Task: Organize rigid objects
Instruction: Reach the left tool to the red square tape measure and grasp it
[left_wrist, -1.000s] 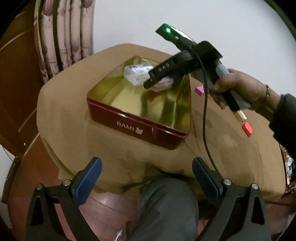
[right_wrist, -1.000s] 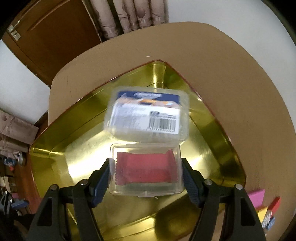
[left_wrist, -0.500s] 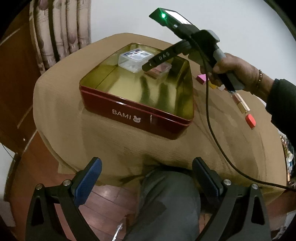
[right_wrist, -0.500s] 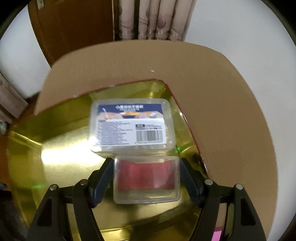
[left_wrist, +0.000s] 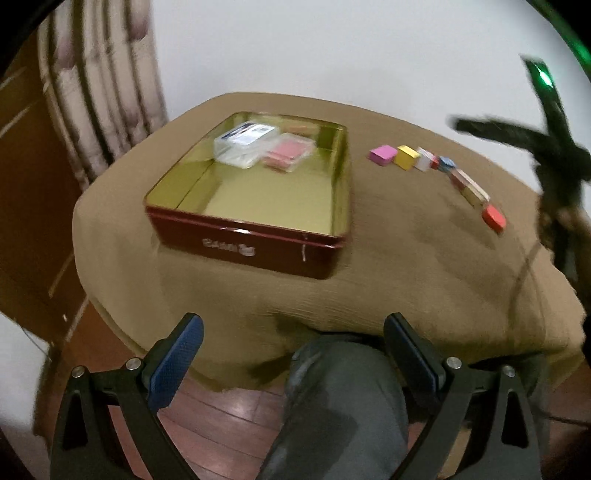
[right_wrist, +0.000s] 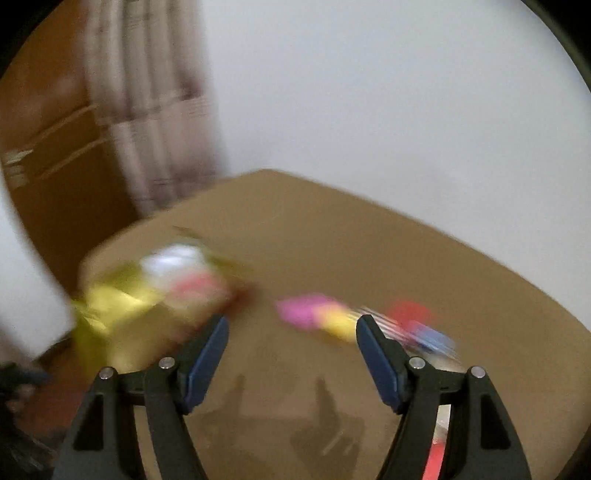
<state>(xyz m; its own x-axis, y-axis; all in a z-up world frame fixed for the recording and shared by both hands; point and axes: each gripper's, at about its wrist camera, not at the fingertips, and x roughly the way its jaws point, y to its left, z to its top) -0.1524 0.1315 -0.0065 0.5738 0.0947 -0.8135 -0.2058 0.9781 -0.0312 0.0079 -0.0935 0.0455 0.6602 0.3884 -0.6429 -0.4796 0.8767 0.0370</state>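
Right gripper: the right gripper (right_wrist: 291, 354) hung over the tablecloth with its jaws apart and nothing between them, aimed at the blurred row of blocks.
Left gripper: the left gripper (left_wrist: 291, 354) was held low off the near table edge, jaws wide apart and empty, above the person's knee (left_wrist: 343, 398).
Tin: the red tin (left_wrist: 243, 243) with a gold lining sat on the brown tablecloth (left_wrist: 406, 258), to the left.
Inside the tin: a clear labelled box (left_wrist: 245, 146) and a clear box with a red packet (left_wrist: 290, 157) lay touching, in the far part.
Loose blocks: a pink block (left_wrist: 383, 155), a yellow block (left_wrist: 407, 157) and a red block (left_wrist: 494, 218) stood in a curved row right of the tin, with others between, none in the tin yet.
Risk: the row was tightly packed, so a wide-open jaw closing on one block would likely nudge or topple its neighbours.
View difference: the left wrist view showed tin and row fairly sharply; the right wrist view was heavily smeared, giving only colour patches.
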